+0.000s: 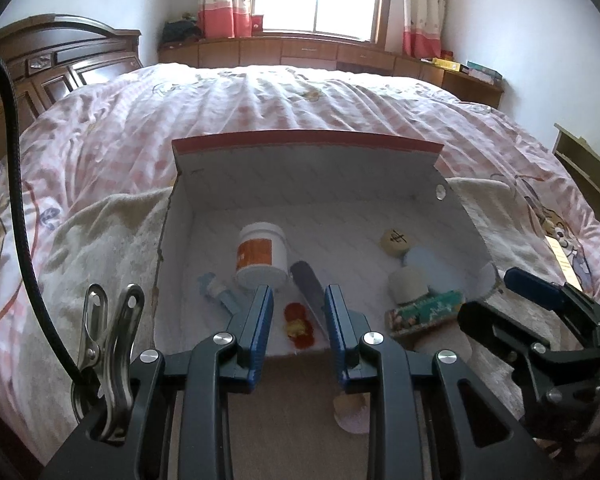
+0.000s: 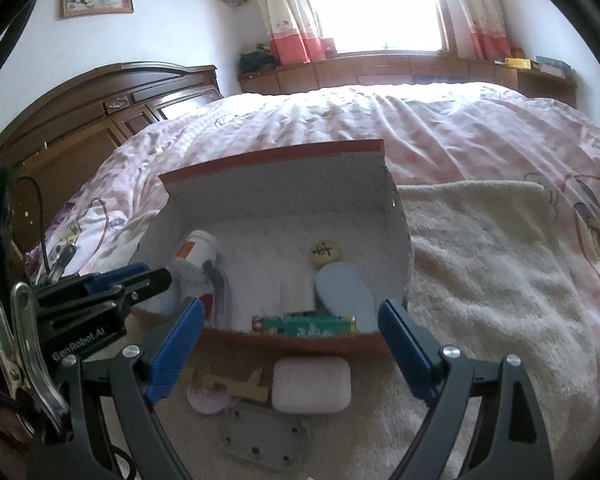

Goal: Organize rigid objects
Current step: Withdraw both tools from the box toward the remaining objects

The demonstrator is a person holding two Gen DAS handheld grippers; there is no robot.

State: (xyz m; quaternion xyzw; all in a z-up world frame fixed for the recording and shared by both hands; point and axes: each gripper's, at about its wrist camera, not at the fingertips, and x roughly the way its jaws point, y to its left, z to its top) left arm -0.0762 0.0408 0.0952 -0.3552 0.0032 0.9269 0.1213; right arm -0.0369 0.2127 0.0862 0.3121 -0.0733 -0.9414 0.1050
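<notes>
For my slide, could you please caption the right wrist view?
Open right hand-held gripper hovers over white case before the box.

A: Anything readable here?

B: Yes. The left gripper (image 2: 100,300), seen from the right wrist, carries white lettering on its black body: "GenRobot.AI".

A: And inside the box?

B: A round cream game piece (image 1: 396,241) bears a dark Chinese-style character on its top face; the same mark shows in the right wrist view too, but I cannot tell which character it is.

A: The white jar (image 1: 261,258)?

B: Its orange label has print, too small to read.
</notes>
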